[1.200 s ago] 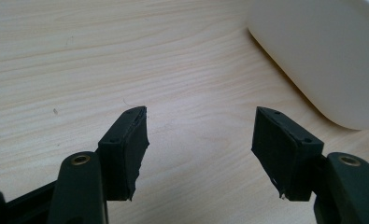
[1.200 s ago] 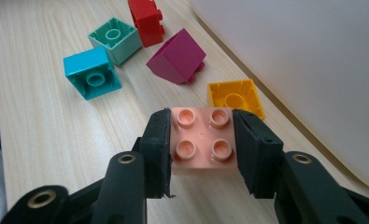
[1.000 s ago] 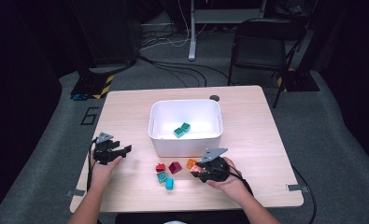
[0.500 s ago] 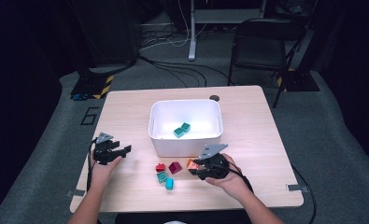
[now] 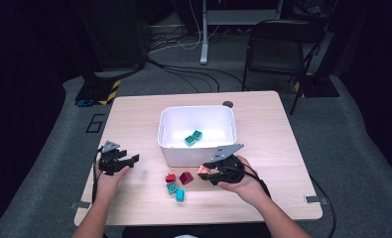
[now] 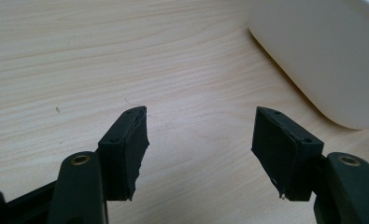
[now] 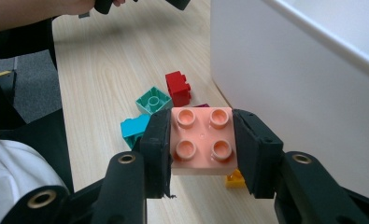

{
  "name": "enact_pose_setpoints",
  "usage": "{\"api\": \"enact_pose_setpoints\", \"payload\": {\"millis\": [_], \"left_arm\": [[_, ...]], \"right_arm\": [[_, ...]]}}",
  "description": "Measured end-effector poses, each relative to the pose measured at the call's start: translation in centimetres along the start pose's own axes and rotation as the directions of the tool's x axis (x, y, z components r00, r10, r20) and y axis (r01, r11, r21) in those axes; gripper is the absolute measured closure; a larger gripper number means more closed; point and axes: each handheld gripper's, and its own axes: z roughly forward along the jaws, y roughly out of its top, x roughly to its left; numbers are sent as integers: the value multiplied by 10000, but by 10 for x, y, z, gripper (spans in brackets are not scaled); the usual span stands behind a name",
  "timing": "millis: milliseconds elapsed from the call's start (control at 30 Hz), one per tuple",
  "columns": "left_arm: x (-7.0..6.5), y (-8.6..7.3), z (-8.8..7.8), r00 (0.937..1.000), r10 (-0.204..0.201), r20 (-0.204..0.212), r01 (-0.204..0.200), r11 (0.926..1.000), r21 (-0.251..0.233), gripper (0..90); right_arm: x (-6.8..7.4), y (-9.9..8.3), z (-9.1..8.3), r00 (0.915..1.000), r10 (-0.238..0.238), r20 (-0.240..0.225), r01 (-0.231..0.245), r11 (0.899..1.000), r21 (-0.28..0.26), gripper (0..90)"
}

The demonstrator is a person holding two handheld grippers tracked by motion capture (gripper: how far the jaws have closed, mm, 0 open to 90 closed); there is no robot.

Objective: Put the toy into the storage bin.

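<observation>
While the right gripper [image 7: 202, 154] clamps a salmon-pink four-stud brick [image 7: 202, 140] at lower centre of its own view, a yellow brick [image 7: 235, 178] beneath is mostly hidden. Above it lie red [image 7: 178, 87], green [image 7: 152, 100] and teal [image 7: 134, 129] bricks; a maroon one [image 7: 202, 106] barely peeks out. White bin [image 7: 303, 88] is cut off at right. Left gripper [image 6: 200, 149], jaws apart and empty, sits over bare table [image 6: 79, 60].

Glossy plastic pink brick [image 7: 202, 139], smooth white plastic bin [image 5: 167, 130], matt pale wood-grain table [image 5: 134, 114].
</observation>
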Motion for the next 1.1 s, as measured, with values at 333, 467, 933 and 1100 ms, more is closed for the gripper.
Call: {"api": "enact_pose_setpoints", "payload": {"millis": [333,467,933,1100], "left_arm": [[0,0,0,10000,0,0,0,10000,-3,355],[-1,0,0,10000,32,0,-32,10000,1,355],[1,0,-1,10000,0,38,-1,10000,42,355],[1,0,-1,10000,2,33,-2,10000,40,355]], "right_arm": [[-2,20,-11,9999,-58,-94,57,9999,-153,582],[-4,30,-15,9998,-172,-25,171,9997,-180,582],[-9,61,-17,9996,-297,-30,296,9989,-372,582],[-15,71,-19,9995,-301,57,303,9981,-530,582]]}}
